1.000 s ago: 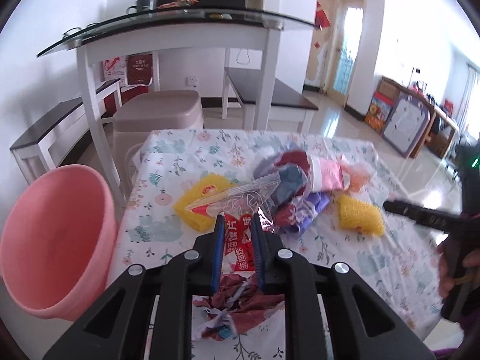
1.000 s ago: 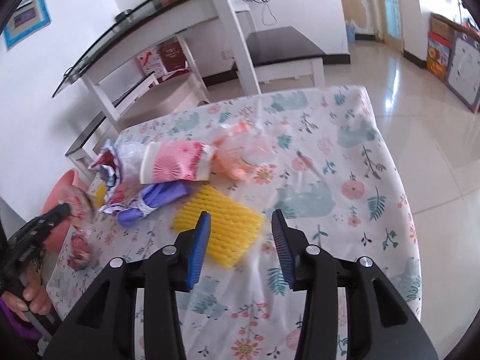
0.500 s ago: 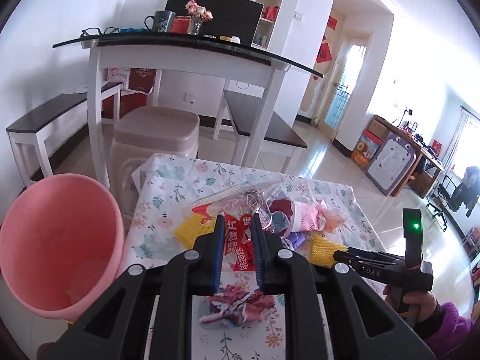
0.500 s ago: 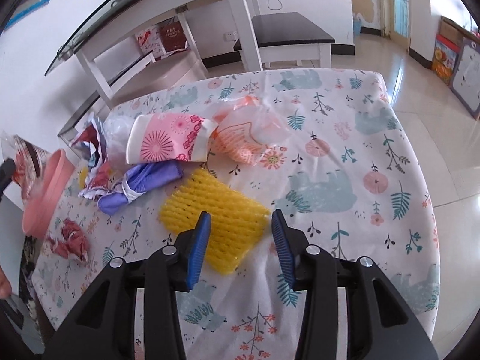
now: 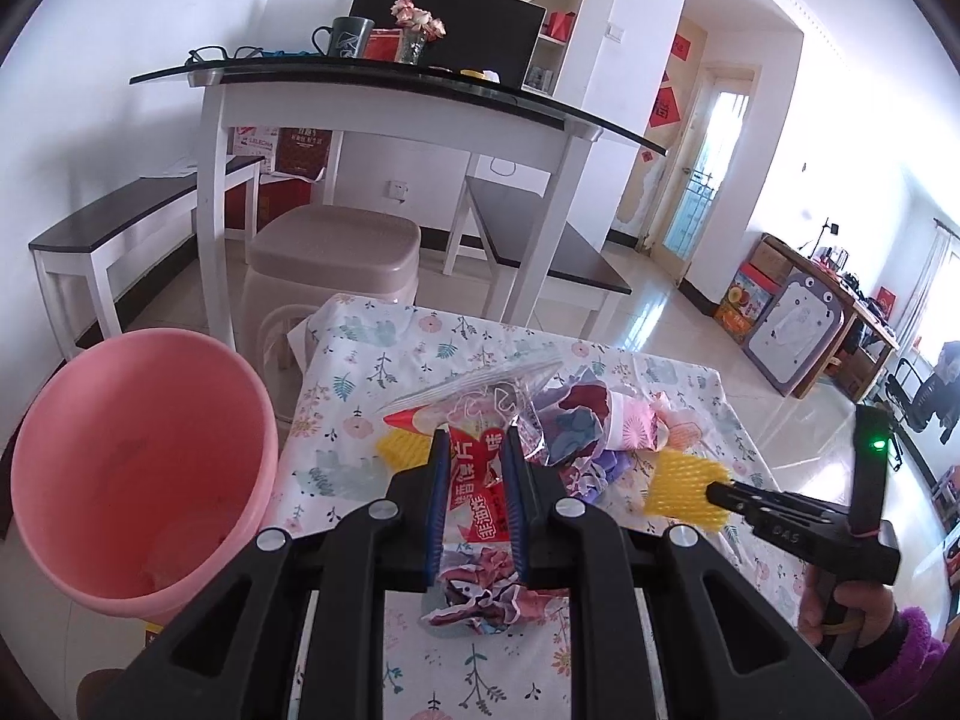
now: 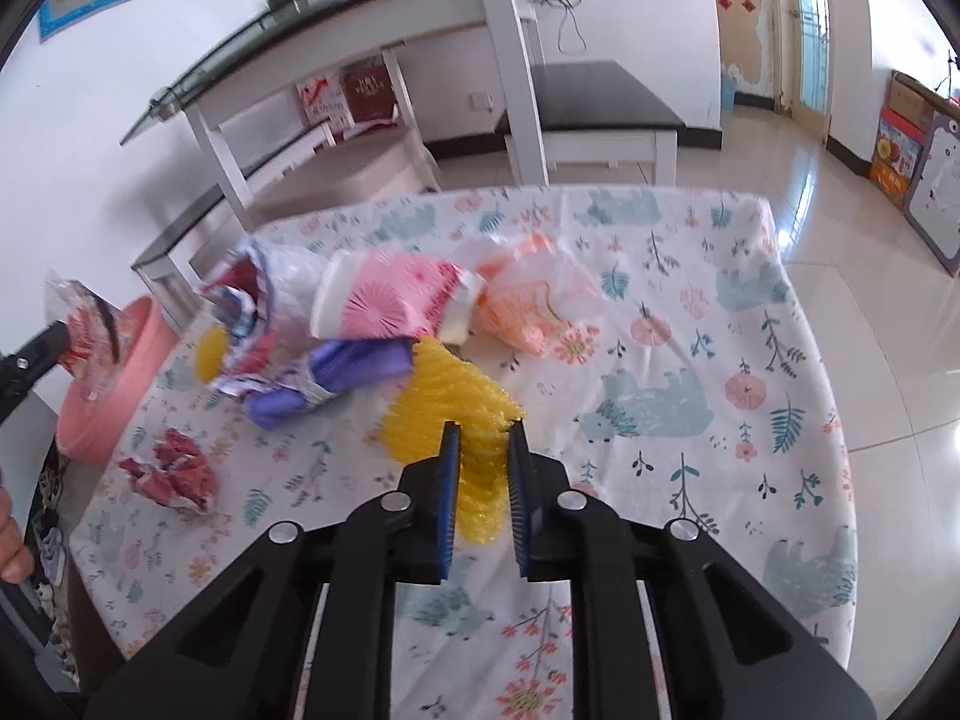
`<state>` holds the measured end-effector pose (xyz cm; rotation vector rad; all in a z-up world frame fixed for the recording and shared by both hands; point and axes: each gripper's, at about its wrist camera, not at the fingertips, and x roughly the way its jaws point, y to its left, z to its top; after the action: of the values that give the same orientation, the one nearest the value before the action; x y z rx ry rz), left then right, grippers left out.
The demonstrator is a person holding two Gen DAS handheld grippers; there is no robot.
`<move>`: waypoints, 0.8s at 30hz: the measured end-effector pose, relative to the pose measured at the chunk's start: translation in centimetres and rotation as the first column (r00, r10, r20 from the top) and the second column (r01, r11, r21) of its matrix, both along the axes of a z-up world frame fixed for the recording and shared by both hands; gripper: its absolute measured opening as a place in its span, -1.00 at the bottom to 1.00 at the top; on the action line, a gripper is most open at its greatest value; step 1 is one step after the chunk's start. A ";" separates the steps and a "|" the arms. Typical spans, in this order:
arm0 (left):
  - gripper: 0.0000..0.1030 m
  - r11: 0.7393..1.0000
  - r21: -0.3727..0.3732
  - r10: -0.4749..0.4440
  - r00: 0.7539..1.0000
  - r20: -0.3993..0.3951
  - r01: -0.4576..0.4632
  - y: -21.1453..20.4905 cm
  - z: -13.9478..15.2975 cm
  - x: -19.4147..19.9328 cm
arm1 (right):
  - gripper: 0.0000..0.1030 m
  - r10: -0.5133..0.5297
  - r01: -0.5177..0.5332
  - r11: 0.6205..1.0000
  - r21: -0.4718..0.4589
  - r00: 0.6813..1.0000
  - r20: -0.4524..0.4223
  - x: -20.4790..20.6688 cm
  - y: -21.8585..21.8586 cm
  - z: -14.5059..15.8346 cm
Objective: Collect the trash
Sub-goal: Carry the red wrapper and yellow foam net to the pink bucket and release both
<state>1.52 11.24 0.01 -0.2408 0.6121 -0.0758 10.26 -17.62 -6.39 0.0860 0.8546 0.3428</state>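
A: What has the left gripper [image 5: 474,468] got?
B: Jaws nearly together, clamped on a red-and-clear snack wrapper [image 5: 477,444] held above the flowered tablecloth [image 6: 690,330], beside the pink bin [image 5: 138,456]. The wrapper's long axis runs up and away from the fingers. Its white lettering is Chinese, too creased to read.
A: And the right gripper [image 6: 483,456]?
B: Its jaws are closing on the yellow foam net [image 6: 456,408], which sits between the blue pads [image 6: 450,480] on the cloth. The net's length runs diagonally, far end toward the pink paper cup [image 6: 390,306] and purple wrapper [image 6: 336,372]
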 end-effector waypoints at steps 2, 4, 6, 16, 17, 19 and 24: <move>-0.69 1.000 -0.005 0.010 1.000 0.007 -0.010 0.4 0.2 -0.2 | -0.70 0.010 -0.010 1.000 0.006 0.999 0.036 -0.7 0.2 1.3; -0.69 1.000 -0.011 0.022 1.000 0.014 -0.022 0.8 0.4 -0.5 | -0.70 0.019 -0.020 1.000 0.012 0.998 0.063 -1.1 0.4 2.3; -0.69 0.999 -0.017 0.036 0.999 0.022 -0.036 1.2 0.6 -1.0 | -0.70 0.031 -0.032 0.999 0.017 0.995 0.093 -1.6 0.8 3.3; -0.69 0.994 0.016 0.106 0.992 0.075 -0.108 2.9 2.0 -3.1 | -0.70 0.141 -0.146 0.989 0.016 0.974 0.177 -2.6 5.4 6.4; -0.69 0.993 0.019 0.116 0.990 0.082 -0.118 3.1 2.1 -3.4 | -0.70 0.151 -0.156 0.988 0.014 0.972 0.182 -2.7 5.9 6.5; -0.69 0.990 0.022 0.136 0.986 0.093 -0.139 3.7 2.5 -3.9 | -0.70 0.183 -0.189 0.982 0.014 0.964 0.191 -2.8 7.3 6.9; -0.68 0.979 0.024 0.199 0.974 0.108 -0.203 5.8 3.0 -5.3 | -0.70 0.267 -0.274 0.962 0.000 0.939 0.217 -3.1 11.2 7.7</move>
<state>-3.79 17.00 2.97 -0.2626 0.4808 0.1169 7.17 -6.47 1.27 -0.0413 0.6461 0.6134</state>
